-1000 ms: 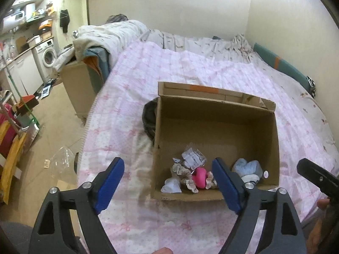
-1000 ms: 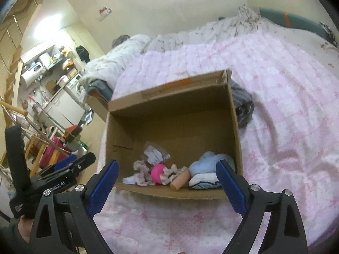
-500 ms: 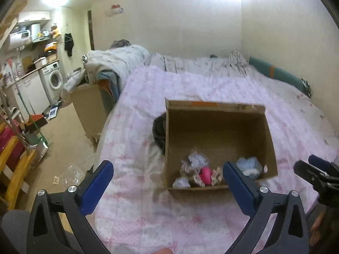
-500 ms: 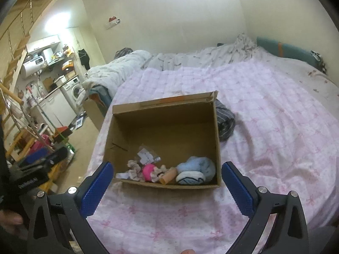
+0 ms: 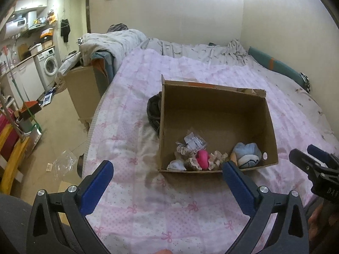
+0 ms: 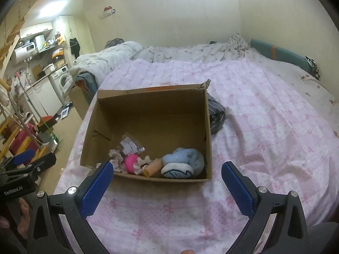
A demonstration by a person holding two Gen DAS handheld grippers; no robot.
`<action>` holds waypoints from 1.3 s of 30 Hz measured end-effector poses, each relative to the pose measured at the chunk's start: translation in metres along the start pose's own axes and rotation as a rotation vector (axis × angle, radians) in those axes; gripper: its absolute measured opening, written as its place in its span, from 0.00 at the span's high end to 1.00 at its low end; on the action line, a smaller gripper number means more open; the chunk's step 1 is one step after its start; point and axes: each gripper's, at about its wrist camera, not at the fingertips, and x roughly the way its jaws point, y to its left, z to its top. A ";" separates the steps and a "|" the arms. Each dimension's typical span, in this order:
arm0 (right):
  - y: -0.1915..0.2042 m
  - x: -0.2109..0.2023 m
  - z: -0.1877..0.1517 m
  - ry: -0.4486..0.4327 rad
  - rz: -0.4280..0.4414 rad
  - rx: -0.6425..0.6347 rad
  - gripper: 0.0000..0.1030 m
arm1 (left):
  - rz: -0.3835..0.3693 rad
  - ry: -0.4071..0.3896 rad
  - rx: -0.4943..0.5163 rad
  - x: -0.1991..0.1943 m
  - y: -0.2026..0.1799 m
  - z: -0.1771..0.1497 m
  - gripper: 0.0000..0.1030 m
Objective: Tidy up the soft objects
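Observation:
An open cardboard box stands on the pink bedspread. Along its near wall lie a blue plush toy, a pink ball, frilly scrunchies, a small plastic packet and a peach cylinder. My left gripper is open and empty, held back above the bedspread in front of the box. My right gripper is open and empty, also in front of the box. The right gripper also shows at the right edge of the left wrist view.
Dark cloth lies on the bed beside the box. A folded quilt and a second cardboard box sit left of the bed. The floor with a washing machine and clutter is at left. A wall runs behind the bed.
Both grippers have pulled back and up from the box, so it looks smaller and farther. Both stay open and empty. The box contents have not moved.

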 end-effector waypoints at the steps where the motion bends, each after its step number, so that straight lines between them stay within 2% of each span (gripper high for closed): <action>1: 0.000 0.000 0.000 0.000 -0.002 0.000 0.00 | 0.001 -0.001 0.006 0.000 -0.001 0.000 0.00; 39: -0.001 -0.001 0.002 0.007 0.003 0.007 0.00 | 0.007 0.010 0.005 0.003 -0.004 -0.001 0.00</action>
